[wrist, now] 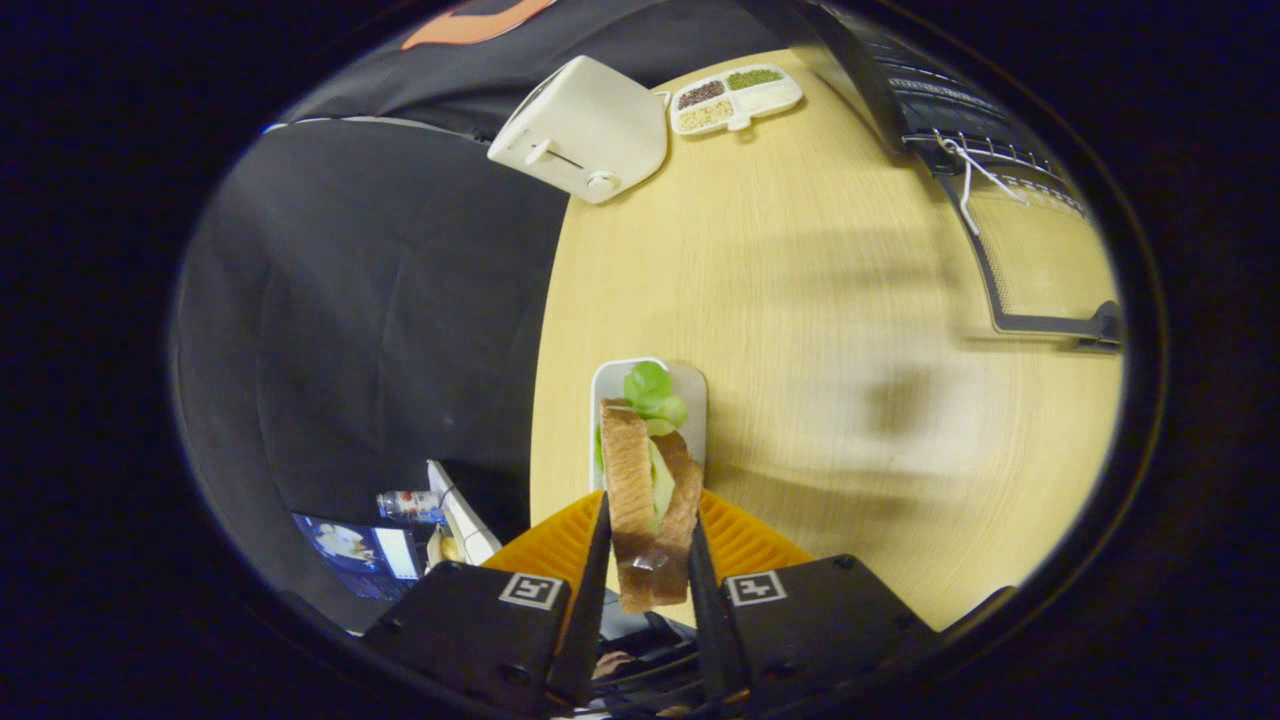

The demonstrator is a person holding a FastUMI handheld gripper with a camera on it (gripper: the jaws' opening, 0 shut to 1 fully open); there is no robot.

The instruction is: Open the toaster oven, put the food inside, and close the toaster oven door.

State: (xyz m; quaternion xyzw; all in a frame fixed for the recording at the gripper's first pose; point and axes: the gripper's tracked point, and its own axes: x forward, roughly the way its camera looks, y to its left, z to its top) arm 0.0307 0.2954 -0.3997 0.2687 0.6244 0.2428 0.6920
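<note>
Claw [648,545] narrowly open, both fingers clamped on the sandwich [650,500], held above the white plate [610,385] at the counter [800,300] edge.

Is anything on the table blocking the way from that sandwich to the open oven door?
Nothing visible. The gripper is shut on the sandwich above its white plate. Bare wooden table lies between it and the open oven door. The toaster and divided tray sit aside.

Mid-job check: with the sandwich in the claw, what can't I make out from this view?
- Toaster oven: mostly cut off at the edge; interior unseen.
- Sandwich bottom end: hidden between the claw fingers.
- White plate: partly covered by the sandwich.
- Divided tray contents: too small.
</note>
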